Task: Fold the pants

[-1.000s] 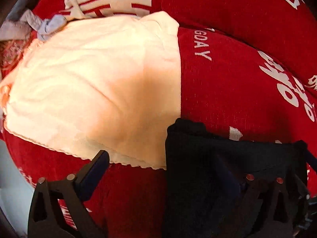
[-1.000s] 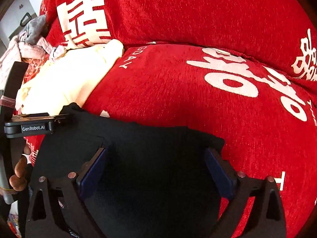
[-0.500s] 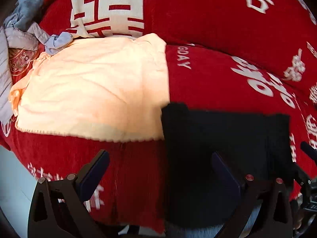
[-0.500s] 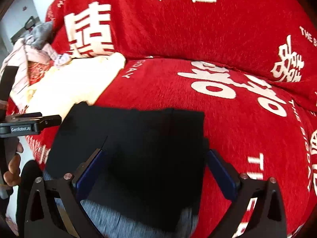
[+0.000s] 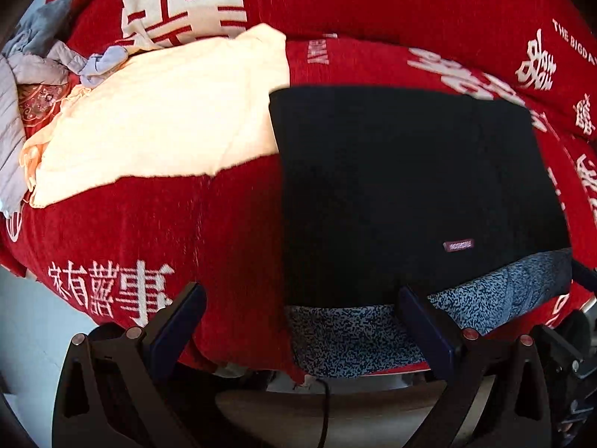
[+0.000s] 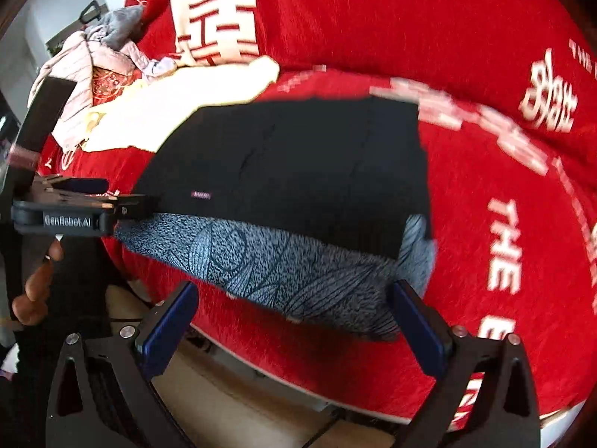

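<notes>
The black pants [image 5: 410, 179] lie folded into a flat rectangle on the red sofa cover [image 5: 149, 224], with a small label on top. A blue-speckled layer [image 5: 358, 332] pokes out under their near edge and hangs over the sofa front. My left gripper [image 5: 300, 291] hovers open in front of that edge, holding nothing. In the right wrist view the same pants [image 6: 298, 164] and speckled layer [image 6: 276, 265] lie ahead of my right gripper [image 6: 294, 287], which is open and empty too. The left gripper [image 6: 78, 209] shows at the pants' left corner.
A cream cloth [image 5: 160, 119] lies spread to the left of the pants, touching their far left corner. A heap of grey and striped clothes [image 5: 33, 63] sits further left. A person's hand [image 6: 35, 291] holds the left tool. Floor and a cable [image 5: 324, 403] show below the sofa front.
Both grippers have drawn back from the pants toward the sofa front. The pants now lie flat and free, and the speckled layer and the floor have come into view.
</notes>
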Demonstrator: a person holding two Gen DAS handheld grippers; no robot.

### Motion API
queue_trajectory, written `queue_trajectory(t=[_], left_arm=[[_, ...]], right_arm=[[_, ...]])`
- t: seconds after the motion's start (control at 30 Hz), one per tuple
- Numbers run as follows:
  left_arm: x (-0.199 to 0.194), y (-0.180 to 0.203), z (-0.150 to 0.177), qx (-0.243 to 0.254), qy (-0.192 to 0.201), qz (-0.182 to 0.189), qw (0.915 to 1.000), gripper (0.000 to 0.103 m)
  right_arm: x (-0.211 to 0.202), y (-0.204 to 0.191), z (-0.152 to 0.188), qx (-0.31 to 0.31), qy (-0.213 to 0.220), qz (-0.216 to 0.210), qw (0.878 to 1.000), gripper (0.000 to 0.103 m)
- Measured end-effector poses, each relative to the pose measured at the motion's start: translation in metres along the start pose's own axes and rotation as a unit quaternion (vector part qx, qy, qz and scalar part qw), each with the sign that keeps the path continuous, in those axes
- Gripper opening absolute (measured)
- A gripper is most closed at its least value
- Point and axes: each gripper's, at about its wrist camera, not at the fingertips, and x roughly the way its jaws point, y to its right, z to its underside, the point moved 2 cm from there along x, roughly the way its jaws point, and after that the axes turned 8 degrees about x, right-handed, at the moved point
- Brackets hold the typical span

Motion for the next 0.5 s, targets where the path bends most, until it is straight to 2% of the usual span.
queue_trajectory(t=[0.2, 0.37, 0.5], left_arm=[[0.005, 0.001, 0.006, -0.009, 0.007, 0.01, 0.9999, 0.103], [0.002, 0.002, 0.007, -0.007, 0.009, 0.006, 0.9999, 0.103], [0.004, 0.003, 0.008, -0.008, 0.012, 0.006, 0.9999, 0.103]], right_arm=[[0.003, -0.009, 0.007, -0.026, 0.0, 0.024, 0.999, 0.103], [-0.019, -0.018, 0.001, -0.032, 0.032, 0.023, 0.999, 0.103], [0.006, -0.013, 0.007, -0.027, -0.012, 0.038, 0.999, 0.103]])
